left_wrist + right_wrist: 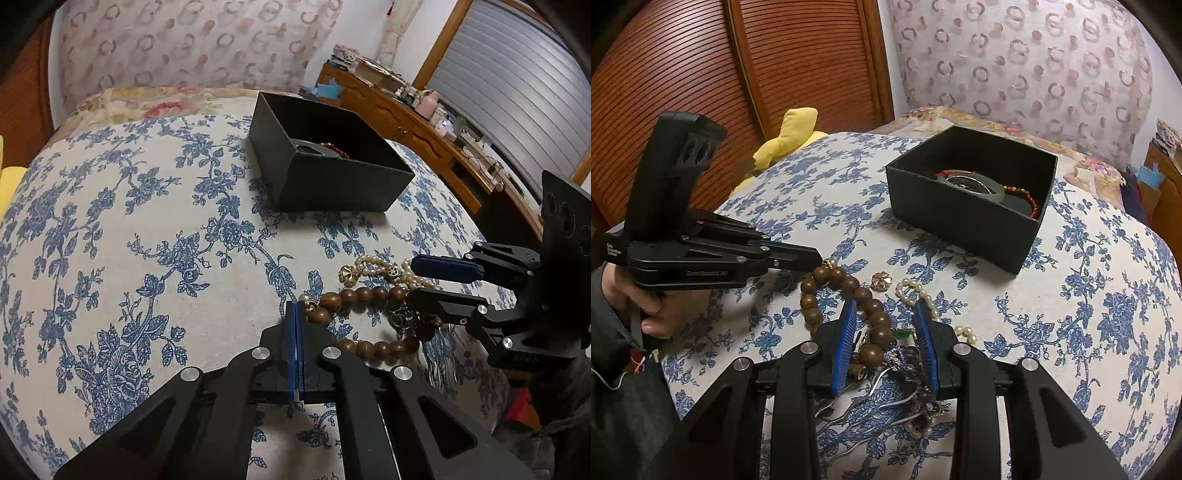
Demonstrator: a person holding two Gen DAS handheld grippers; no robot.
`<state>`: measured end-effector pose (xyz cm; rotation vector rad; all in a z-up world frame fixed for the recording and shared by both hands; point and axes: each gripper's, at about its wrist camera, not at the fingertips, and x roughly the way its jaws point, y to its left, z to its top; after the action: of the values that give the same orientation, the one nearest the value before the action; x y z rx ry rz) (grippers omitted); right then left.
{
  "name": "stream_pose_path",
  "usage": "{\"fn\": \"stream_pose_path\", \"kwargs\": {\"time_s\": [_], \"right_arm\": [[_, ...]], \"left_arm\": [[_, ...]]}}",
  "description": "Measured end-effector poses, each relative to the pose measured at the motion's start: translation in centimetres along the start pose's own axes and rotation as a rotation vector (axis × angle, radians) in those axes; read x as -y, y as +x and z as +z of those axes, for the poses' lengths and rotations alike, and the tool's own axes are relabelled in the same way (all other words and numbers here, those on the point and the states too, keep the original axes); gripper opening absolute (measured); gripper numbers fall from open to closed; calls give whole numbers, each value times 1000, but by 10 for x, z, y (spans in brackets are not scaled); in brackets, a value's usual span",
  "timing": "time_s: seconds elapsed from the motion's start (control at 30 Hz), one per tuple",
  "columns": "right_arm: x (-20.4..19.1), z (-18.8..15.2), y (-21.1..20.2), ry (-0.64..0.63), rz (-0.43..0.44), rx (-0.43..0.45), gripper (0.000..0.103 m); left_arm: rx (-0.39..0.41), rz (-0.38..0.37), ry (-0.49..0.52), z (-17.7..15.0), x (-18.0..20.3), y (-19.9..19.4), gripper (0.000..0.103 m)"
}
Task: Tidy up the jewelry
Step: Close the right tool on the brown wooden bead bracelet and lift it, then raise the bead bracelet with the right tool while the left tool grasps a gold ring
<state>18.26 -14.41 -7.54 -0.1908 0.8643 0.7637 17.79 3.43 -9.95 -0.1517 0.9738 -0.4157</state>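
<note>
A pile of jewelry lies on the blue-flowered cloth: a brown wooden bead bracelet (364, 295) (864, 295), a pearl strand (373, 264) (919, 291), a gold flower charm (880, 281) and silver hairpins (886, 402). A black open box (325, 170) (971, 195) behind the pile holds a green bangle (964, 182) and a red bead string (1027, 197). My left gripper (295, 306) (818, 258) is shut, its tip touching the bracelet's end. My right gripper (886, 314) (412, 280) is open, its fingers astride the bracelet and the pile.
A yellow soft toy (790, 136) lies at the cloth's far left edge. A patterned headboard (1015, 66) stands behind the box. A wooden dresser (424, 125) with clutter runs along the right. Slatted wooden doors (701, 74) are on the left.
</note>
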Motion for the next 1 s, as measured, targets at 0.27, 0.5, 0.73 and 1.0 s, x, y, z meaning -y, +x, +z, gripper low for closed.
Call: {"fn": "stream_pose_path", "kwargs": {"time_s": [0.27, 0.5, 0.73, 1.0], "right_arm": [[-5, 3, 8, -27, 10, -19, 35], [-14, 8, 30, -93, -4, -113, 25], [-11, 9, 13, -69, 16, -44, 15], [4, 20, -36, 1, 58, 99, 15]], "left_arm": [[23, 12, 3, 1, -1, -8, 0], [31, 28, -1, -2, -3, -11, 0], [36, 37, 8, -4, -1, -14, 0], [38, 44, 37, -2, 12, -11, 0]]}}
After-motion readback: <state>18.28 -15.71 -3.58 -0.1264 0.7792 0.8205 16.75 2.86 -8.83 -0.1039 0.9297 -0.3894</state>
